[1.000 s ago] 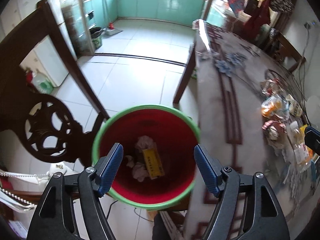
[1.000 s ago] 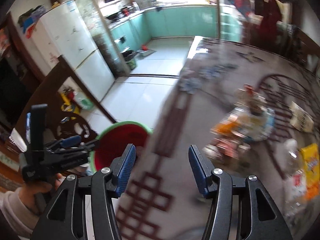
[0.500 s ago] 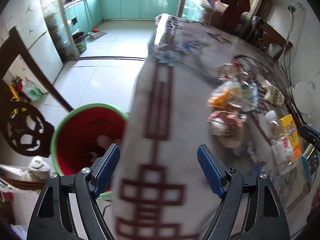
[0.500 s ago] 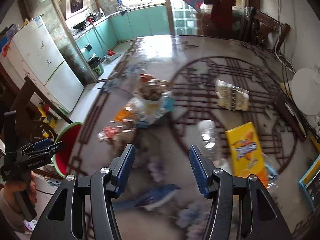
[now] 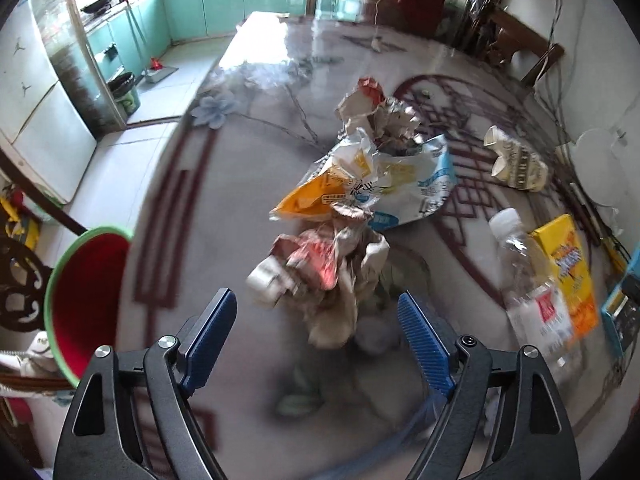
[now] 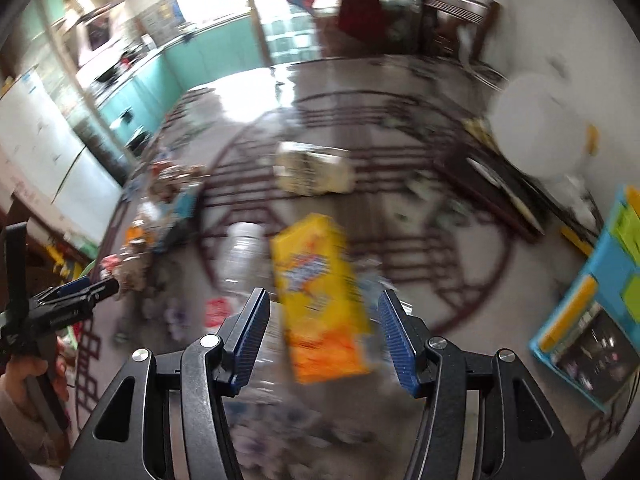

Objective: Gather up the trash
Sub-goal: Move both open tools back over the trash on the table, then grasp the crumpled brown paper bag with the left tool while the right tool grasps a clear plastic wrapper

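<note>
Left hand-held gripper (image 5: pixel 318 338) agape before crumpled wrappers (image 5: pixel 320 268); right hand-held gripper (image 6: pixel 324 338) agape around yellow box (image 6: pixel 320 296).

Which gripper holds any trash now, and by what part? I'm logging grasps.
Neither. The left gripper is open before the crumpled wrappers; the right gripper is open over the yellow box.

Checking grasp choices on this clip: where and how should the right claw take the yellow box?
Close the right claw across the yellow box's two long side edges near its orange near end, coming straight along the table. The box lies flat with its long axis pointing at the open claw, between the fingers, and a clear bottle crowds its left side.
</note>
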`<state>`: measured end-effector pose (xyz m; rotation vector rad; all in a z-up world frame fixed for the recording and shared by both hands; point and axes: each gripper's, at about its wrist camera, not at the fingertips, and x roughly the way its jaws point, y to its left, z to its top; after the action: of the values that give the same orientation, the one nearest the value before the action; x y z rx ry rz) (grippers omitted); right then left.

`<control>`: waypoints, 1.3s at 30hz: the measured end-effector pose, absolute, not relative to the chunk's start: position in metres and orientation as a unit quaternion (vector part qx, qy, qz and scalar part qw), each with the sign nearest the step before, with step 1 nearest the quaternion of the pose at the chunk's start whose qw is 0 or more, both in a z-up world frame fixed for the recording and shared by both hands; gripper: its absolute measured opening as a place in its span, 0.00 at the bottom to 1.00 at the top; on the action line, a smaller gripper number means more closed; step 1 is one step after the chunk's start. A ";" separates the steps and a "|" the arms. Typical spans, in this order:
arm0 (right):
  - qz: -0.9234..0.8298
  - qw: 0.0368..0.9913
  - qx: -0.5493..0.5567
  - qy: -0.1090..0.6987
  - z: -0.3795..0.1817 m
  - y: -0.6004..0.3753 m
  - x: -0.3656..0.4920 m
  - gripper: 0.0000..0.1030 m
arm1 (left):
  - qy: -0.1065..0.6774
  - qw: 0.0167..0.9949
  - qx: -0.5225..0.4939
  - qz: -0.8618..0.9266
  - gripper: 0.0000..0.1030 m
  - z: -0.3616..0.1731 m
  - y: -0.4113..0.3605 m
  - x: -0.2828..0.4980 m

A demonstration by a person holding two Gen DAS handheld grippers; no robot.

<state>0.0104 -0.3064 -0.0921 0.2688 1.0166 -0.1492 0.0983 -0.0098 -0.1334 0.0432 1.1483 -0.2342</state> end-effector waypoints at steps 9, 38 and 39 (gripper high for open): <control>-0.124 0.832 0.168 0.514 -0.122 -0.361 -0.009 0.54 | 0.568 0.813 0.038 -0.120 0.33 -0.162 -0.023 0.113; -0.098 0.845 0.139 0.508 -0.126 -0.335 0.023 0.12 | 0.526 0.841 0.026 -0.124 0.30 -0.105 -0.008 0.076; -0.098 0.848 0.134 0.503 -0.119 -0.332 0.022 0.12 | 0.526 0.841 0.026 -0.125 0.31 -0.105 -0.008 0.076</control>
<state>0.0216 -0.3325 -0.1192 0.2830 1.0605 -0.2063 0.0760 -0.0077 -0.1048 0.0557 1.1111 -0.2636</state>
